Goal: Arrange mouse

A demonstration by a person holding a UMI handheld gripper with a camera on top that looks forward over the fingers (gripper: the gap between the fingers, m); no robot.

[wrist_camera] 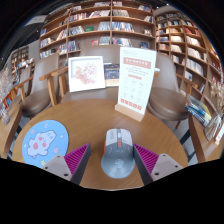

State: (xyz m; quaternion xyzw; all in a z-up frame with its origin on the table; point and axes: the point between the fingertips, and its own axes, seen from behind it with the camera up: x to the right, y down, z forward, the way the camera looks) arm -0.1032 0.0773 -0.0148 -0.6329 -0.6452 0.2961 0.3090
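A grey mouse (118, 152) with an orange mark near its wheel lies on the round wooden table (90, 122). It stands between the fingers of my gripper (114, 160), which is open. Wood shows between the mouse and the left pad (78, 158), while the right pad (149, 158) is close beside it. A round blue mouse mat (44, 143) with a pink and white figure lies on the table to the left of the left finger, apart from the mouse.
A white standing sign (136, 82) rises just beyond the mouse, slightly right. A framed picture card (86, 72) stands at the table's far side. Wooden chairs (38, 98) ring the table, and bookshelves (100, 25) fill the background.
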